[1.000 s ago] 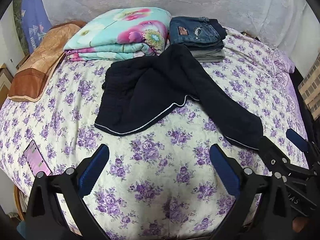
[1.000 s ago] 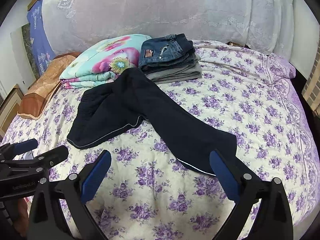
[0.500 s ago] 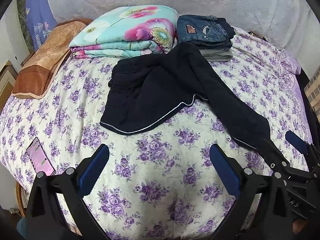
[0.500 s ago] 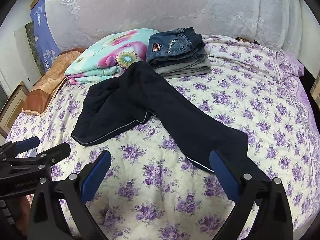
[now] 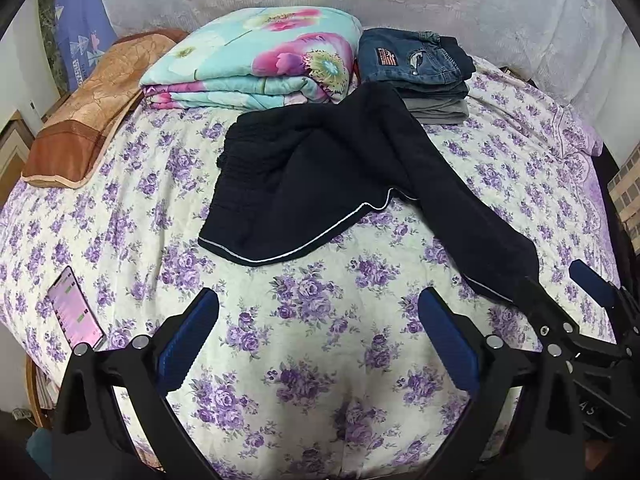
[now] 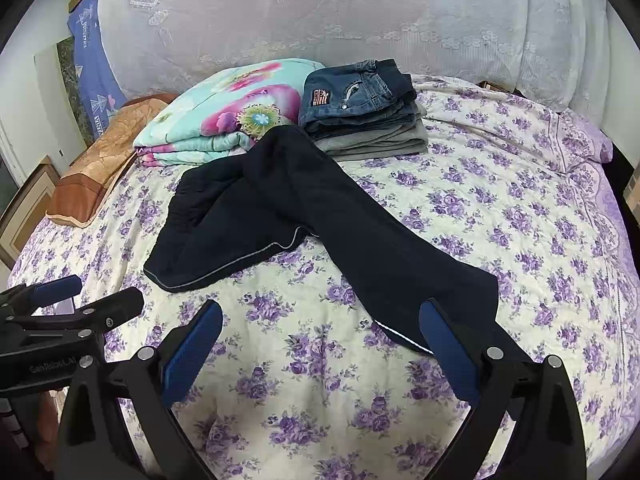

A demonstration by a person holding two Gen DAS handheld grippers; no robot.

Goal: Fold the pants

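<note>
Dark navy pants (image 5: 320,184) (image 6: 288,216) with thin pale piping lie rumpled on the purple-flowered bedspread (image 5: 312,340) (image 6: 304,360). One leg stretches toward the near right and the other is bunched at the left. My left gripper (image 5: 318,332) hangs open over bare bedspread, short of the pants' near hem. My right gripper (image 6: 320,344) is open too, its right finger (image 6: 448,352) just in front of the long leg's cuff. In each wrist view the other gripper shows at the frame's side.
A folded floral quilt (image 5: 256,56) and a stack of folded jeans (image 5: 416,68) sit at the bed's far side, touching the pants' top. A brown pillow (image 5: 84,120) lies at the far left. A lit phone (image 5: 76,312) rests near the left edge.
Both grippers have advanced toward the pants and the bed's middle; the pants look nearer. Both stay open, and the pants have not moved.
</note>
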